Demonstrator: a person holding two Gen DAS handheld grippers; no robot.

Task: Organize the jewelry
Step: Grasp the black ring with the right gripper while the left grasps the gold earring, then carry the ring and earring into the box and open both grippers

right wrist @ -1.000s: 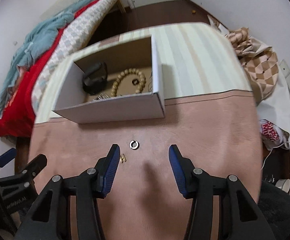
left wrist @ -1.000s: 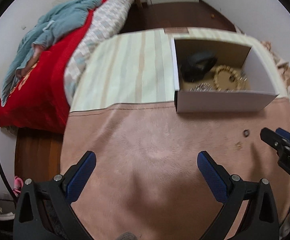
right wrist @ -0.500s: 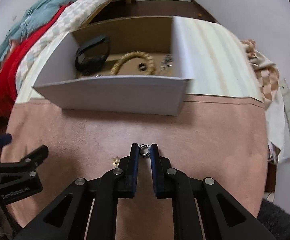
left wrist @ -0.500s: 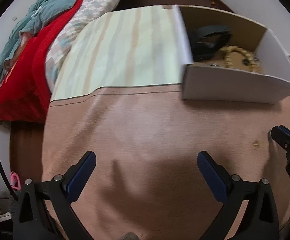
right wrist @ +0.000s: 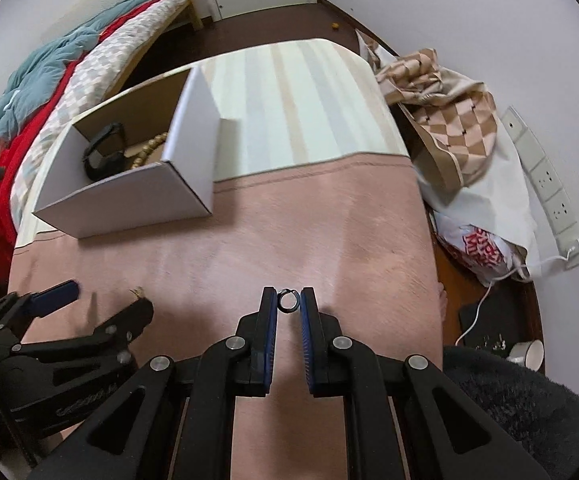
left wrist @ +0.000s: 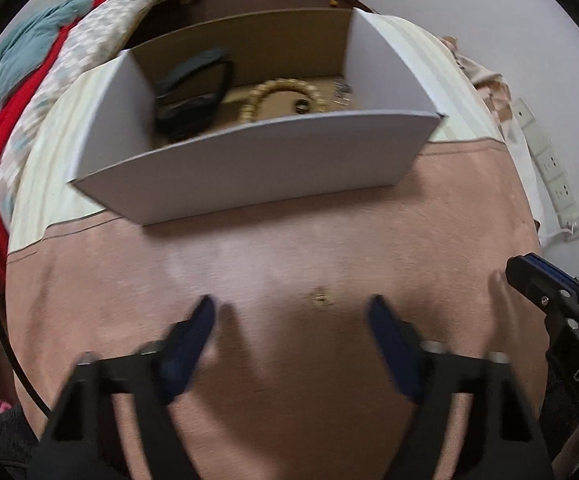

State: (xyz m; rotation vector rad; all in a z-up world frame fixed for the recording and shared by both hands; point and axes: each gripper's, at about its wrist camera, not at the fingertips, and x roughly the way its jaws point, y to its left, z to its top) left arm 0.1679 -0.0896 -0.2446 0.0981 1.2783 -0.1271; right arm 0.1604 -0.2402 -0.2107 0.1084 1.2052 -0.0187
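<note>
A small dark metal ring (right wrist: 288, 301) sits pinched between the tips of the right gripper (right wrist: 288, 304), whose jaws are closed on it and hold it just above the pink suede-like table (right wrist: 329, 216) cover. The step in hand looks like carrying this ring to the open white cardboard box (left wrist: 257, 164), which stands up and to the left in the right wrist view and already holds a tan beaded bracelet (left wrist: 277, 94) and a black wristband (left wrist: 193, 92). The next move calls for a lift over the box's front wall, then a release inside. A tiny gold earring (left wrist: 320, 299) lies on the cover between the wide-open jaws of the left gripper (left wrist: 291, 312) — likely the next pick, a fiddly one.
</note>
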